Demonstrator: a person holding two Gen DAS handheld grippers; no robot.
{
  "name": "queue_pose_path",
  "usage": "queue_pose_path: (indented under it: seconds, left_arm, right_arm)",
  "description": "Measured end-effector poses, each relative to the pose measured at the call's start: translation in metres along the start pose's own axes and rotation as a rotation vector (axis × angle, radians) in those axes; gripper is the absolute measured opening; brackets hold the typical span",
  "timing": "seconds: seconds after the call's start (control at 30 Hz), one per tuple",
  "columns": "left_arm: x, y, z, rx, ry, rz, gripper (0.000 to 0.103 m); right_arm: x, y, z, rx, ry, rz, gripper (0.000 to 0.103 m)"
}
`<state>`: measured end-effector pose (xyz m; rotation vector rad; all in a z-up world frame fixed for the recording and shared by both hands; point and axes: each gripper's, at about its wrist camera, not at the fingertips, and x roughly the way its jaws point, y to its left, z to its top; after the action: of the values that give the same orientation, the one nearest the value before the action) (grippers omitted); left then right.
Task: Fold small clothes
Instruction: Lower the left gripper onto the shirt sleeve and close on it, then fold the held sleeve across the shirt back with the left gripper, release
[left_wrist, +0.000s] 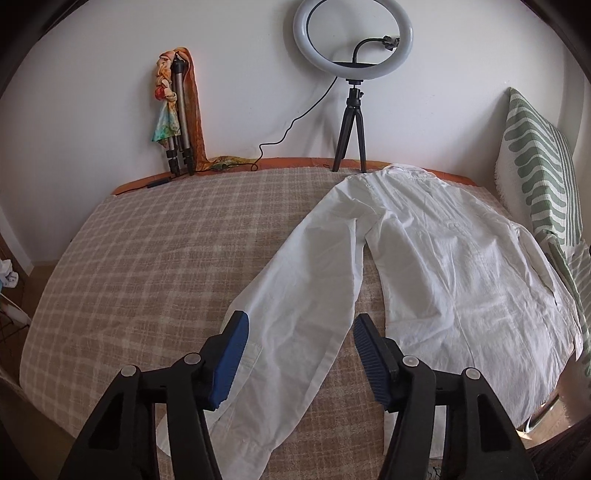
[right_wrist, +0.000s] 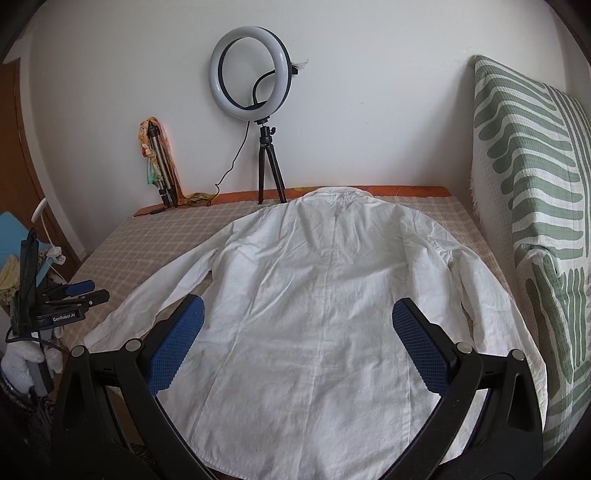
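A white long-sleeved shirt (right_wrist: 325, 302) lies flat, back side up, on the beige checked bed (right_wrist: 155, 236), collar toward the wall. Its left sleeve (left_wrist: 295, 295) stretches out toward the near left. My left gripper (left_wrist: 301, 325) is open, its blue pads on either side of that sleeve near the cuff, just above it. My right gripper (right_wrist: 297, 314) is open wide above the shirt's lower back, holding nothing. The left gripper also shows at the left edge of the right wrist view (right_wrist: 74, 291).
A ring light on a black tripod (left_wrist: 351, 122) stands at the bed's far edge by the wall. A folded tripod with a coloured scarf (left_wrist: 177, 118) leans at the back left. A green-and-white patterned cushion (right_wrist: 532, 206) stands along the bed's right side.
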<state>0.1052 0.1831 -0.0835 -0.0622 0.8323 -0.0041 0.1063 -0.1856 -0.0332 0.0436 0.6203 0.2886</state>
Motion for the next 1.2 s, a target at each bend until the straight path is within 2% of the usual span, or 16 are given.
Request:
queue_pose_path:
  seconds: [0.13,0.2,0.23,0.43,0.6,0.73,0.8,0.83,0.87,0.93,1.2]
  left_arm:
    - [0.028,0.032,0.006,-0.063,0.074,-0.07,0.056]
    - [0.043,0.047,0.005,-0.112,0.121,-0.084,0.046]
    - [0.05,0.054,0.005,-0.129,0.139,-0.095,0.046]
    - [0.085,0.08,-0.008,-0.139,0.214,-0.06,0.046]
    - [0.103,0.09,-0.014,-0.153,0.263,-0.082,0.046]
    - [0.105,0.087,-0.012,-0.134,0.248,-0.069,0.043]
    - [0.105,0.085,-0.012,-0.137,0.247,-0.081,0.026]
    - [0.105,0.085,-0.012,-0.144,0.244,-0.096,0.021]
    - [0.105,0.085,-0.012,-0.153,0.245,-0.117,0.01]
    - [0.105,0.084,-0.011,-0.173,0.238,-0.142,0.001]
    - [0.079,0.072,0.004,-0.222,0.13,-0.249,0.0]
  right_arm:
    - [0.02,0.011,0.005,0.029,0.054,0.075,0.103]
    - [0.027,0.017,0.005,0.021,0.05,0.083,0.102]
    - [0.031,0.019,0.004,0.022,0.049,0.093,0.101]
    - [0.049,0.015,-0.002,0.047,0.083,0.126,0.101]
    - [0.054,0.013,-0.004,0.022,0.095,0.114,0.101]
    - [0.049,0.014,-0.003,0.005,0.081,0.113,0.1]
    - [0.049,0.016,-0.002,-0.002,0.079,0.114,0.1]
    - [0.048,0.016,-0.002,-0.005,0.079,0.116,0.1]
    - [0.049,0.017,-0.002,-0.007,0.079,0.116,0.1]
    - [0.049,0.017,-0.002,-0.008,0.079,0.116,0.1]
    - [0.043,0.021,0.0,-0.026,0.068,0.114,0.1]
